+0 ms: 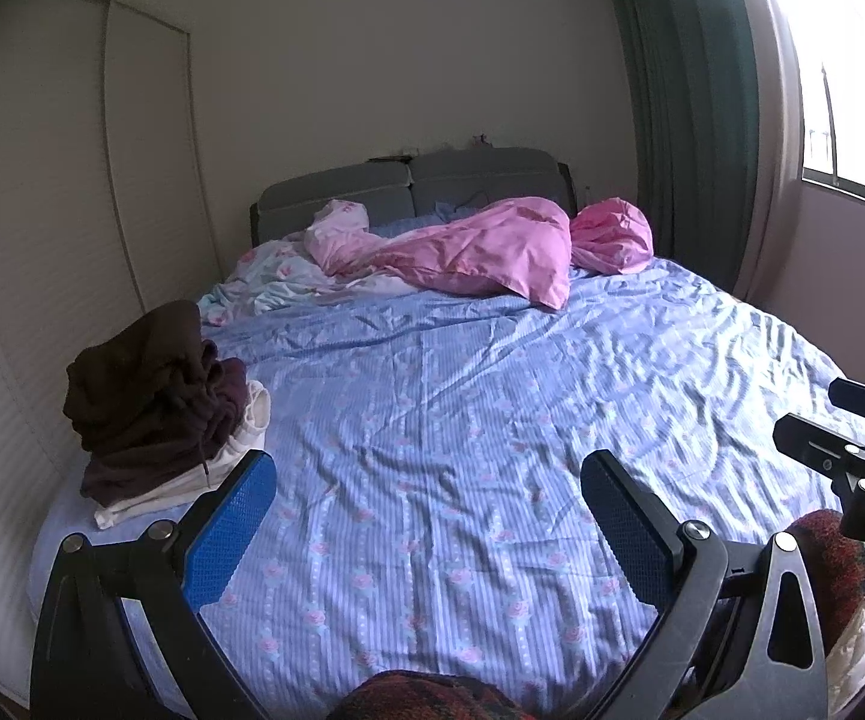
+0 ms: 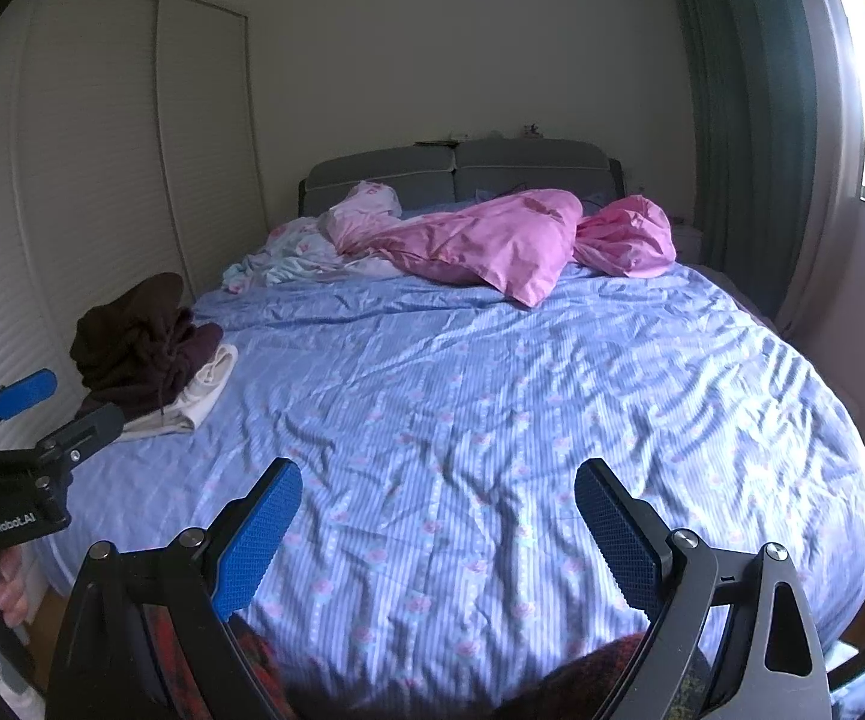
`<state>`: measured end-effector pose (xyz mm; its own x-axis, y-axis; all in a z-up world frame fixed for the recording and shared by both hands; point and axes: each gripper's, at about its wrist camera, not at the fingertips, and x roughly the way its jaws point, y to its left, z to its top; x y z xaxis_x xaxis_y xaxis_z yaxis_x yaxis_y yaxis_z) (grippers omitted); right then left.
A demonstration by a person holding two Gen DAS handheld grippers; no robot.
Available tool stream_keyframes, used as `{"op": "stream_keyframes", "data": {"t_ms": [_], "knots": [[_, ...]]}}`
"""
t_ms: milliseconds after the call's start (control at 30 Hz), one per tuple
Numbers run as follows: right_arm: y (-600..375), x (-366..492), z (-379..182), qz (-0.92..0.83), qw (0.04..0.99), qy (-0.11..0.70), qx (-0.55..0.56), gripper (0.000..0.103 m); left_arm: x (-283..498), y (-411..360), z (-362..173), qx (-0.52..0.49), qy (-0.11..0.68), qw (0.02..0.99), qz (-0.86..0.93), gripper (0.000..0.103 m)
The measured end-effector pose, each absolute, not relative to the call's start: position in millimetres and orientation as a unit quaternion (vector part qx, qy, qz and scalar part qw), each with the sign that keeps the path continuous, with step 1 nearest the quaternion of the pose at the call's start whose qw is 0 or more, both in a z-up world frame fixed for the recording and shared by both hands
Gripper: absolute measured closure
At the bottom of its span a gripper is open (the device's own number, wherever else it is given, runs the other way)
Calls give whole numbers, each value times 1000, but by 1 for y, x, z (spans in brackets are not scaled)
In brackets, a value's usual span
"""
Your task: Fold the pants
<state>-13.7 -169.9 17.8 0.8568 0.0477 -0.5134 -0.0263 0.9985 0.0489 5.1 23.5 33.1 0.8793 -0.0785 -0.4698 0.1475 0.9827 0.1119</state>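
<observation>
A pile of dark brown pants (image 1: 150,384) lies on white folded clothes (image 1: 192,480) at the left edge of the bed; it also shows in the right wrist view (image 2: 138,354). My left gripper (image 1: 429,492) is open and empty, held above the near middle of the blue sheet (image 1: 492,420), to the right of the pile. My right gripper (image 2: 438,504) is open and empty above the sheet (image 2: 492,390). A red and dark patterned cloth (image 1: 426,699) shows at the bottom edge of both views (image 2: 612,678), below the grippers.
Pink bedding (image 1: 492,246) and a pale floral cover (image 1: 276,282) are bunched at the grey headboard (image 1: 408,180). A white wardrobe (image 1: 42,210) stands close along the left. A green curtain (image 1: 690,90) and window (image 1: 852,90) are on the right.
</observation>
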Motion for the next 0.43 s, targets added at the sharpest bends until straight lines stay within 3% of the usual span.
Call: {"op": "stream_keyframes", "data": {"t_ms": [433], "knots": [[-168,-15,18,17,964,266,21,10,6,22,36,73,237,967,-55,0]]}}
